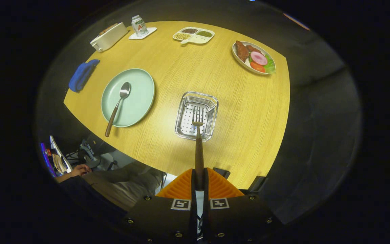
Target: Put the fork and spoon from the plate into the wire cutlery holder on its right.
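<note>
Gripper [199, 181] at lower centre clamped on fork [198, 142] handle, tines over wire cutlery holder [212, 113] mid-frame, spoon [118, 105] lying on green plate [141, 91] at left.

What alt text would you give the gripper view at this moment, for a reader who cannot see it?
The tongs are shut on the wooden handle of a fork, held tines-first over the wire cutlery holder on a wooden table. A spoon lies on the green plate beside the holder.
</note>
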Motion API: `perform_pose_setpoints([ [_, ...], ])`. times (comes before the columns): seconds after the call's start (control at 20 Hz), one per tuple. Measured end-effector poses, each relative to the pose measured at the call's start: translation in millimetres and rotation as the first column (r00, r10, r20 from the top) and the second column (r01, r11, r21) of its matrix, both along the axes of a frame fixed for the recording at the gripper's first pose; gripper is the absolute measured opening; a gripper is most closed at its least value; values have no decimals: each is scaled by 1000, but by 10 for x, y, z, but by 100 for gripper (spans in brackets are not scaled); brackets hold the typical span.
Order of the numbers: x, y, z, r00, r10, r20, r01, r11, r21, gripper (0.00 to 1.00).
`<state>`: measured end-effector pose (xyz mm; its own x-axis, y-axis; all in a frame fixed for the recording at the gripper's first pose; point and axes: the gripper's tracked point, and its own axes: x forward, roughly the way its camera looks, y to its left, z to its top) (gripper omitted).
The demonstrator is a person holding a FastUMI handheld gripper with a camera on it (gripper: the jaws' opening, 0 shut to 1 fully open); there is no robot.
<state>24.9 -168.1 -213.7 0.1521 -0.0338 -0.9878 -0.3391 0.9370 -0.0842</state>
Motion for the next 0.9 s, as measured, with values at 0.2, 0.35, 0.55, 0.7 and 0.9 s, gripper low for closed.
perform_pose_setpoints([
  [0.2,60,-2,-113,999,19,-31,-20,999,-30,7],
  [0.35,136,42,-174,999,13,-37,-14,1000,-25,7],
  [0.55,258,39,-135,1000,-2,-17,2,1000,-18,13],
  [0.7,366,26,-11,999,-36,39,36,999,4,14],
  [0.9,435,-50,243,988,-81,131,78,997,23,21],
])
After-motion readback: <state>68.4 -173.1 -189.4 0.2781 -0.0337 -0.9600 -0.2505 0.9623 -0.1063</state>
